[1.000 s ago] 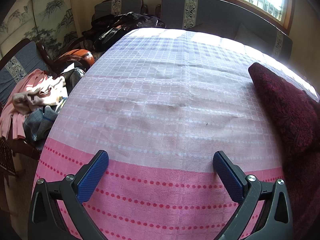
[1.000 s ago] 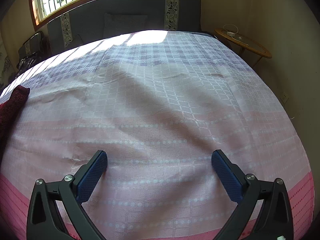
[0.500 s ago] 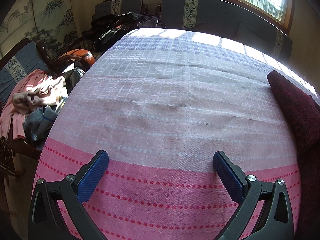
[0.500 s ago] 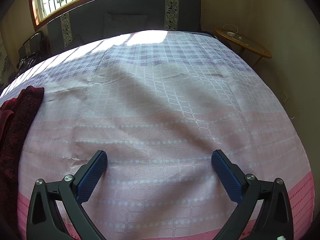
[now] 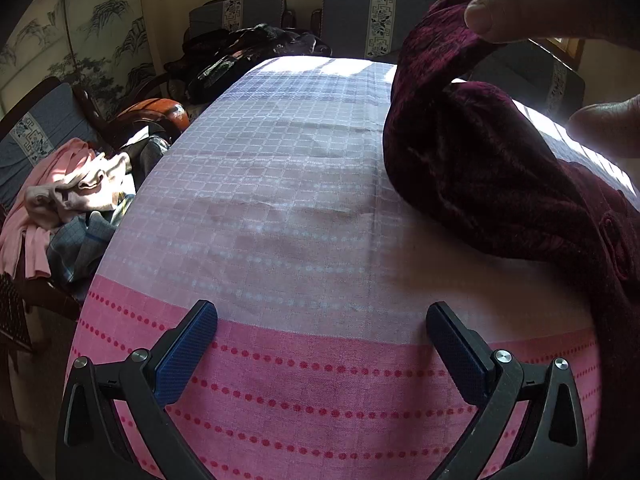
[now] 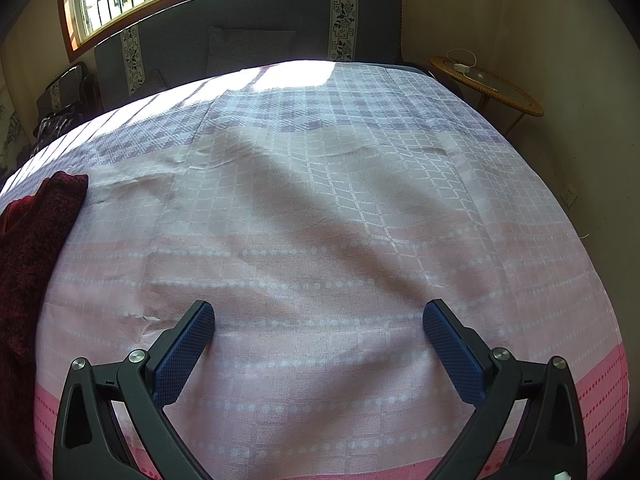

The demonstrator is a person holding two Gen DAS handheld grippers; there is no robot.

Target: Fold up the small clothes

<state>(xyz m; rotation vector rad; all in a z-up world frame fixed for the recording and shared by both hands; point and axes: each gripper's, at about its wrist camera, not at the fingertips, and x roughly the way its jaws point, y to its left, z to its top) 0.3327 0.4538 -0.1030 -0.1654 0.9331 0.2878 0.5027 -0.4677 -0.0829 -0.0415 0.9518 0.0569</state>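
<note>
Maroon garment [image 5: 480, 152] now lifted by bare fingers [image 5: 492, 20], spreading further across bedspread [image 5: 280, 200].

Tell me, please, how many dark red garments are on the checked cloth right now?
1: the dark red garment lies at the cloth's right side in the left wrist view, its top lifted by fingers; it shows at the left edge in the right view.

Garment [image 5: 488, 168] on cloth [image 5: 280, 208], right side

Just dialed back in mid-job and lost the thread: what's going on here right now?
A person's bare fingers are lifting one end of a dark red garment above the pink and lilac checked cloth, its other end trailing off the near right. Neither hand-held gripper holds anything: the left hand-held gripper and the right hand-held gripper both hang open over bare cloth. No fold is made yet.
</note>
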